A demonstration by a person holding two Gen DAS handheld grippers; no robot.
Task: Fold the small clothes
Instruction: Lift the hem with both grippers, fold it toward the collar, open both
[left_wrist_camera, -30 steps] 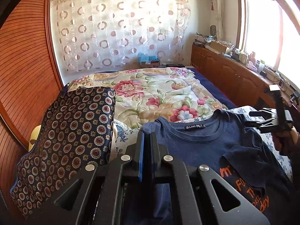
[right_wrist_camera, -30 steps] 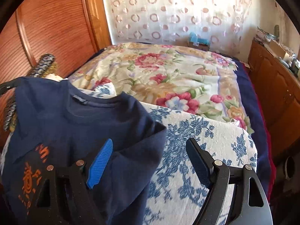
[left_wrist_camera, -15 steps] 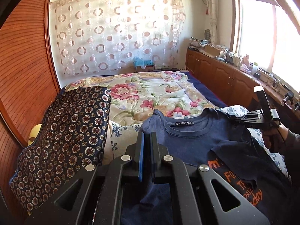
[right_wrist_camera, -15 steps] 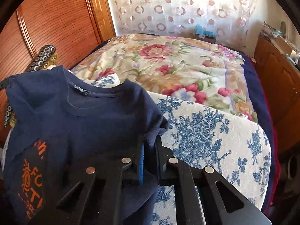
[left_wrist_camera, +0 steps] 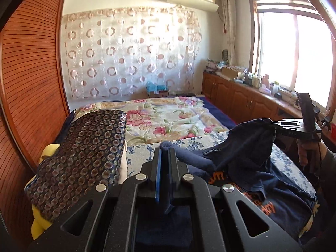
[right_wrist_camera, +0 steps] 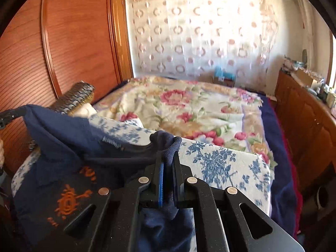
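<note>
Presently two hand-held grippers, one garment: left hand-held gripper (left_wrist_camera: 164,159) pinching a rolled edge of the navy T-shirt (left_wrist_camera: 247,147); right hand-held gripper (right_wrist_camera: 168,163) likewise clamped on a bunched fold of it. Shirt is soft knit with orange print, lifted and sagging between them over one blue-floral padded surface (right_wrist_camera: 220,161); one flowered quilt (right_wrist_camera: 189,109) on the bed beyond; one dark medallion-patterned cushion (left_wrist_camera: 84,151) beside.

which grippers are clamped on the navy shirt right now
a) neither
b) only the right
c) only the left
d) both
d: the left gripper has its jaws shut on a bunched fold of the shirt, and the right gripper has its jaws shut on another bunch of it, so the shirt's top edge hangs lifted between them above the blue-flowered cover.
</note>
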